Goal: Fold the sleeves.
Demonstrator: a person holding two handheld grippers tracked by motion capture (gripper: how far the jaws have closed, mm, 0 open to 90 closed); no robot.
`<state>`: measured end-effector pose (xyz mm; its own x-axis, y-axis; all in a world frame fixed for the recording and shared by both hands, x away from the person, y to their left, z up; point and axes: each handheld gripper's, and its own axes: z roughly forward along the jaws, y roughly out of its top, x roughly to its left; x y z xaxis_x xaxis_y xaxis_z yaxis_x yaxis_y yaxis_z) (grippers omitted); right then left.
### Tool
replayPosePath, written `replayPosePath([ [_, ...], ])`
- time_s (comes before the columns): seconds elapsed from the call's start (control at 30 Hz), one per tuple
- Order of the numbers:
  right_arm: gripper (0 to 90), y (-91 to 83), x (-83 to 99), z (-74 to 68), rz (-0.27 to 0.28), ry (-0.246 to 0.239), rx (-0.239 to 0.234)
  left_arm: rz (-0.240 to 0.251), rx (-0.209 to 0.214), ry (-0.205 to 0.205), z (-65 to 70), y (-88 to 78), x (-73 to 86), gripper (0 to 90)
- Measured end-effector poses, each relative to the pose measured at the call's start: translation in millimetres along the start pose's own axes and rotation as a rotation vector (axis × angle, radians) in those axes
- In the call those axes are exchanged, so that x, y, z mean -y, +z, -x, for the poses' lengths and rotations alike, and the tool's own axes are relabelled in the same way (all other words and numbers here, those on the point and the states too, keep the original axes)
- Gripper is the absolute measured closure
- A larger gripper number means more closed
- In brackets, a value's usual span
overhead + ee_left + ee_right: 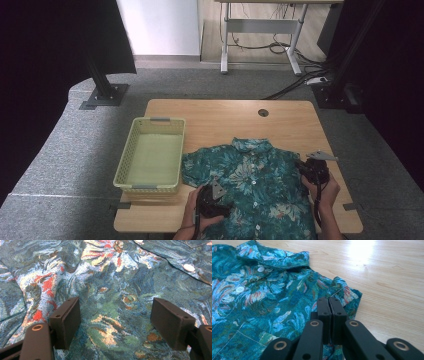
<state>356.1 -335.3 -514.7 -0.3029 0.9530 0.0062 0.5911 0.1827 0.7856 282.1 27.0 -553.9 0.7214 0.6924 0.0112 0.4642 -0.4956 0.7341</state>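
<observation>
One floral shirt (255, 185) and one yellow basket (150, 155) on tabletop (225, 115); left tongs (115, 320) gape over fabric, right tongs (331, 306) pressed together, pinching nothing visible.

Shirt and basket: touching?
Cannot tell. In the high view the shirt's sleeve edge meets the basket's outline, but neither contact nor a gap shows plainly.

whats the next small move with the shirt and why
Probably close the left gripper on the shirt: its jaws stand open just over the flat fabric, while the right gripper looks already shut at the sleeve edge. The basket waits alongside.
</observation>
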Motion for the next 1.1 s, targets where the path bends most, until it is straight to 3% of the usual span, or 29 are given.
replayPosePath([
  [0.93, 86.9, 41.7, -5.5, -34.5, -0.086, -0.083, -0.029, 0.000, -0.002, -0.001, 0.0, 0.2, -0.2, 24.0],
  [1.1, 86.0, 46.0, -3.0, -35.6, -0.093, -0.072, -0.042, 0.000, -0.002, -0.001, 0.0, 0.2, -0.2, 24.0],
])
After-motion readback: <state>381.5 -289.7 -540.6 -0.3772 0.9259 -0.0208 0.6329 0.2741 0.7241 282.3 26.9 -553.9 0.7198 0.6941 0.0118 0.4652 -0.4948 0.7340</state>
